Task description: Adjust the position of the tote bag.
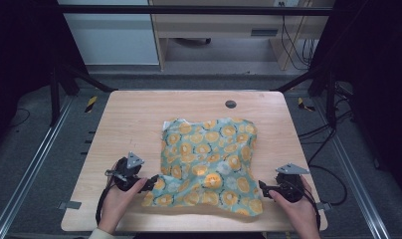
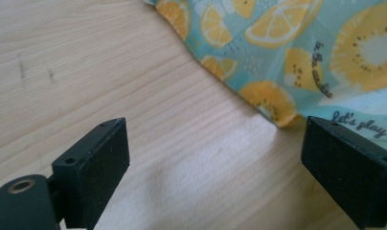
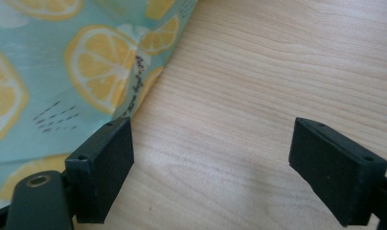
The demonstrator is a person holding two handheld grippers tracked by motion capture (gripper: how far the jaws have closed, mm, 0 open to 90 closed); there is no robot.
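A teal cloth (image 1: 209, 159) printed with orange and lemon slices lies crumpled and spread on the wooden table (image 1: 134, 119). My left gripper (image 1: 150, 183) rests at the cloth's near left edge, open, with bare wood between its jaws and the cloth's edge (image 2: 273, 103) just ahead and to the right. At the cloth's near right corner my right gripper (image 1: 262, 187) is open too; the cloth (image 3: 76, 72) lies beside its left jaw, not between the jaws. A hand holds each gripper.
A dark round grommet hole (image 1: 231, 104) sits near the table's far edge. Black frame posts stand at both far corners, and cables trail on the floor at the right (image 1: 328, 129). Bare wood surrounds the cloth on the left and far side.
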